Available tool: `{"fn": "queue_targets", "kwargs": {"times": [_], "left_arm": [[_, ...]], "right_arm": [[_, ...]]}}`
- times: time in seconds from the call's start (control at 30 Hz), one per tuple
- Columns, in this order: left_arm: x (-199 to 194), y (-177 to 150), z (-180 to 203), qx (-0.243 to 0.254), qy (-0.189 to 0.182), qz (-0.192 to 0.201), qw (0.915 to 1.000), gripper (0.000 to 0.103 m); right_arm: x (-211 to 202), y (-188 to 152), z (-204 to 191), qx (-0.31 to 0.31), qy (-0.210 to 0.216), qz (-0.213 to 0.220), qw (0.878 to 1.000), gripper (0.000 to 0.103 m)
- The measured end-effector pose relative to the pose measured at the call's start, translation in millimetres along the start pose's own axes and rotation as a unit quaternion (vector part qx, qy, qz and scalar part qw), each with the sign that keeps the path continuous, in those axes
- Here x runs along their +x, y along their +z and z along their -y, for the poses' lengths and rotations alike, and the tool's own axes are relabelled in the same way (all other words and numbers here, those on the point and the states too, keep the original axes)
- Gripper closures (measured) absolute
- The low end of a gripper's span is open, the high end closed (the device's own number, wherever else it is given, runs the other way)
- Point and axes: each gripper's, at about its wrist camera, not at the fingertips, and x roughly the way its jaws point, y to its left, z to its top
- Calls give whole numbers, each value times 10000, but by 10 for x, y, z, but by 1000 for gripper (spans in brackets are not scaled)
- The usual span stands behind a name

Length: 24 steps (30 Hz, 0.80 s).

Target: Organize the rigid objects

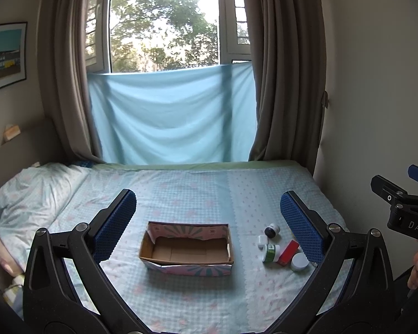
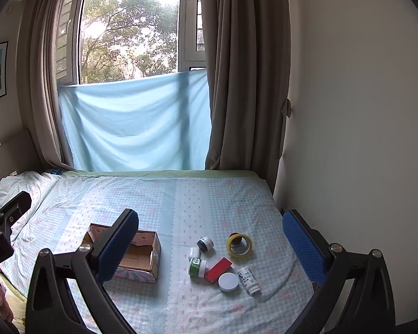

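At the bottom of each wrist view, the left gripper [image 1: 207,224] and right gripper [image 2: 210,240] hang with jaws spread wide, holding nothing. Beyond them, mid-frame on the bed [image 2: 158,194], the cardboard box [image 1: 186,247] is empty. The green bottle [image 2: 197,266], red box [image 2: 218,269], white lid [image 2: 228,282], white bottle [image 2: 248,276], tape roll [image 2: 239,245] and small jars lie loose to its right, so sorting appears not begun.

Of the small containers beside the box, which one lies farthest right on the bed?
The white bottle with blue print, lying on its side right of the white round lid; the green-labelled bottle and black-lidded jar lie further left.
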Motion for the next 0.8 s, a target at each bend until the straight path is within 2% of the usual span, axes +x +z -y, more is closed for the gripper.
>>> {"fn": "queue_targets", "kwargs": {"times": [0.37,0.8], "left_arm": [[-22,14,-24,-23,52,104,9999,1],[47,17,-52,-67,5,30,10000,1]], "right_arm": [[50,-1,-13,-21,-8,-2,10000,0],[56,-15,-32,-2,-8,-33,10000,0]]}}
